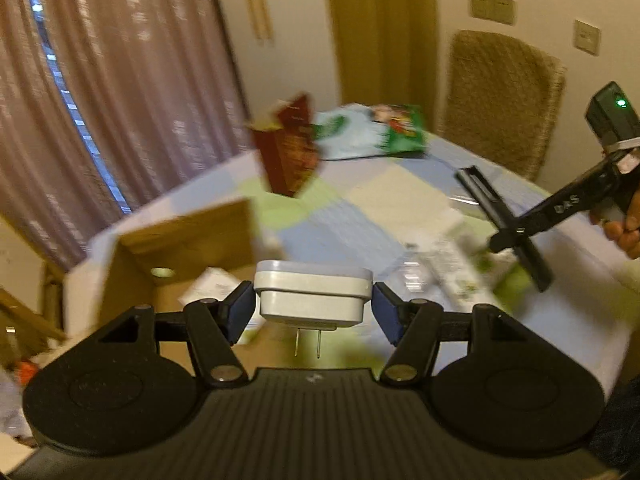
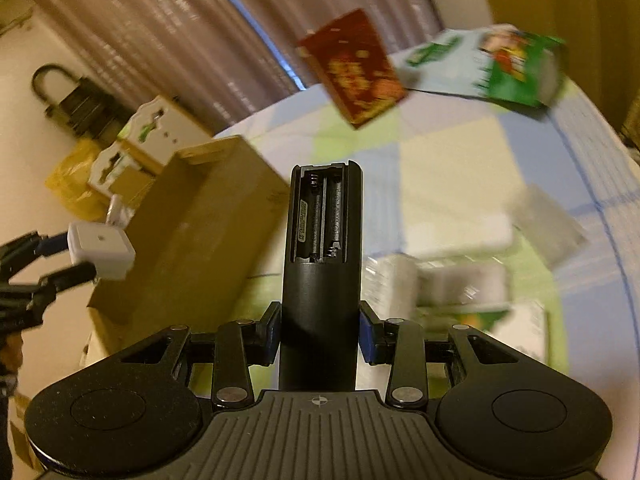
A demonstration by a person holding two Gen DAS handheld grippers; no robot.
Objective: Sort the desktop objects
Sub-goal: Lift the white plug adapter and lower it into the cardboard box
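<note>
The left gripper (image 1: 314, 312) had its fingers (image 1: 239, 309) clamped on the white plug adapter (image 1: 313, 294), prongs pointing back toward the camera, carried just above the open cardboard box (image 1: 176, 248); likely that was its drop spot. The right gripper (image 2: 319, 334) gripped the black remote (image 2: 320, 248) near its lower end, battery bay uncovered and facing up, held out over the patchwork tabletop (image 2: 440, 160). Gripping low kept the long body steady. Both loads rode clear of the red carton (image 2: 354, 70) and the green-and-white package (image 2: 500, 68) at the tabletop's far side, so nothing got knocked.
</note>
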